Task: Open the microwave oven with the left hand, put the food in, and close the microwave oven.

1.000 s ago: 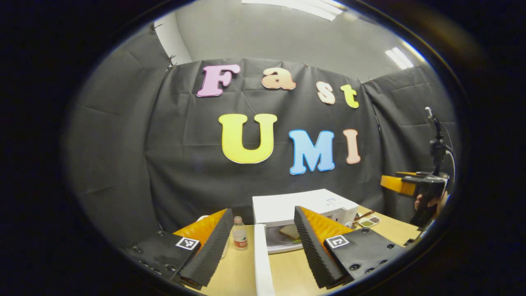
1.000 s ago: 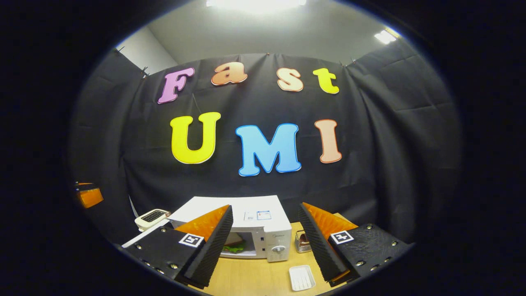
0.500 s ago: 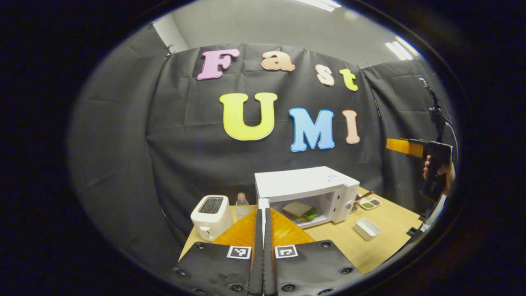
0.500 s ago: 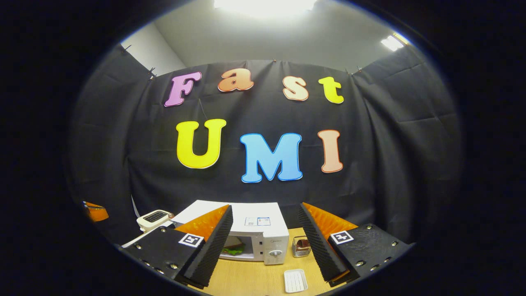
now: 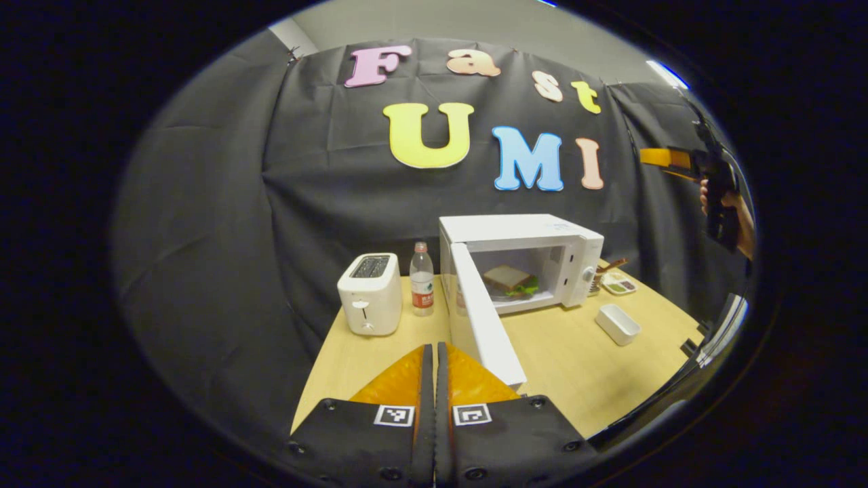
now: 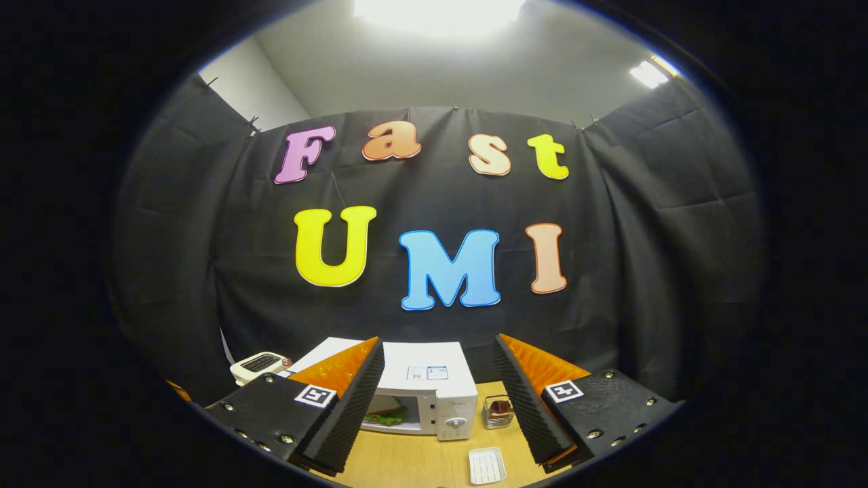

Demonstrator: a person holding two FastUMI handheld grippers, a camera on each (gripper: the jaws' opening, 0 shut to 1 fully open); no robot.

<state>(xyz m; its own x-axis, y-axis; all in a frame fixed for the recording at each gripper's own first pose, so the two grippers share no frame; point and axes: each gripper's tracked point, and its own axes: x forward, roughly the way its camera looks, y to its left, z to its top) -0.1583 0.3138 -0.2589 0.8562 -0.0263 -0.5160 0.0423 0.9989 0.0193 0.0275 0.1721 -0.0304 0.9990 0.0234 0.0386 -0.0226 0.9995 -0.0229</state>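
In the left gripper view the microwave oven (image 5: 525, 261) stands on the desk (image 5: 576, 359) with its door (image 5: 483, 318) open and the sandwich (image 5: 510, 280) inside. The left gripper (image 5: 435, 369) is pressed together, empty. The right gripper (image 6: 437, 396) is spread wide, raised, holding nothing.

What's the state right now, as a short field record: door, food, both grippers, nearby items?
microwave door: open, swung out toward the left gripper
sandwich: inside the microwave
left gripper: shut, empty, back from the door
right gripper: open, empty, raised
table: toaster, bottle, white tray
left to do: close the door
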